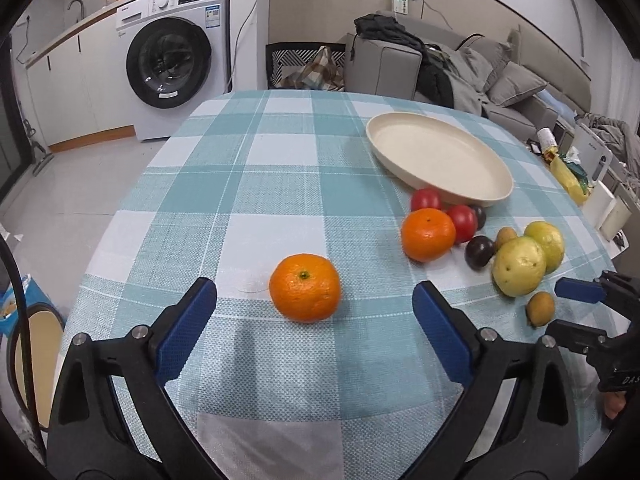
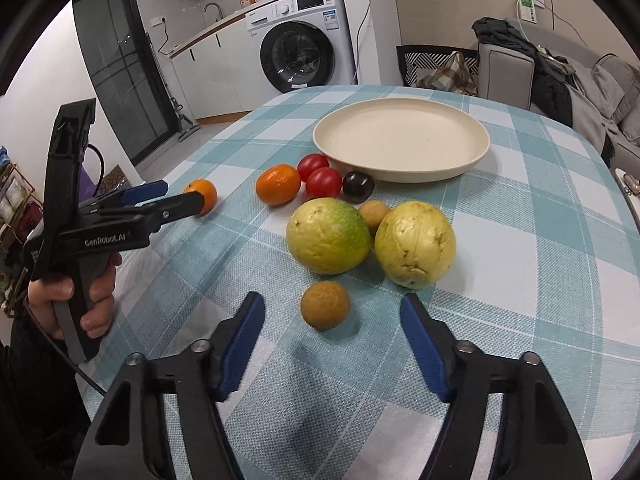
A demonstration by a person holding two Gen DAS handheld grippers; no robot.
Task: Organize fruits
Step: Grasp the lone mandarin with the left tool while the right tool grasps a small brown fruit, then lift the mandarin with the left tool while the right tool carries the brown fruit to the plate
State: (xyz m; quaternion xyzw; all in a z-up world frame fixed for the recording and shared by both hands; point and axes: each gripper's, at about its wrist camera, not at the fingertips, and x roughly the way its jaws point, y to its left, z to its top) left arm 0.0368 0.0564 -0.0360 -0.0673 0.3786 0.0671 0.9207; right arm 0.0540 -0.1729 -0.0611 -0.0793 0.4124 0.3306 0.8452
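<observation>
Table: checked teal-and-white cloth (image 1: 280,152) under everything, fruit scattered on it, both grippers angled down over the near edge.
Left gripper (image 1: 316,312): jaws spread wide, blue pads well apart, nothing pressed between them.
Near orange (image 1: 305,293): sitting on the cloth just ahead of the left fingertips, lined up with the gap, a little nearer the right-hand pad, touching neither.
Left hand (image 2: 76,296): seen from the right wrist view, wrapped round the black handle, its gripper reaching in from the left edge with the near orange at its tip.
Right gripper (image 2: 332,312): jaws partly open, narrower than the left pair, nothing gripped.
Near longan (image 2: 325,305): small brown fruit on the cloth right at the mouth of the right jaws, between the two fingertips, clear of both pads.
Guavas: two big yellow-green ones just beyond the right jaws, the left guava (image 2: 328,235) and the right guava (image 2: 415,245) side by side, a second longan (image 2: 373,214) tucked behind the gap between them.
Second orange (image 2: 278,184): farther out, left of the right jaws' line, touching the tomatoes.
Tomatoes: two red ones (image 2: 323,182) beyond the guavas, a dark plum (image 2: 358,186) just to their right.
Plate (image 2: 400,136): cream, farthest from both jaws, holding no fruit; the tomatoes lie at its near rim.
</observation>
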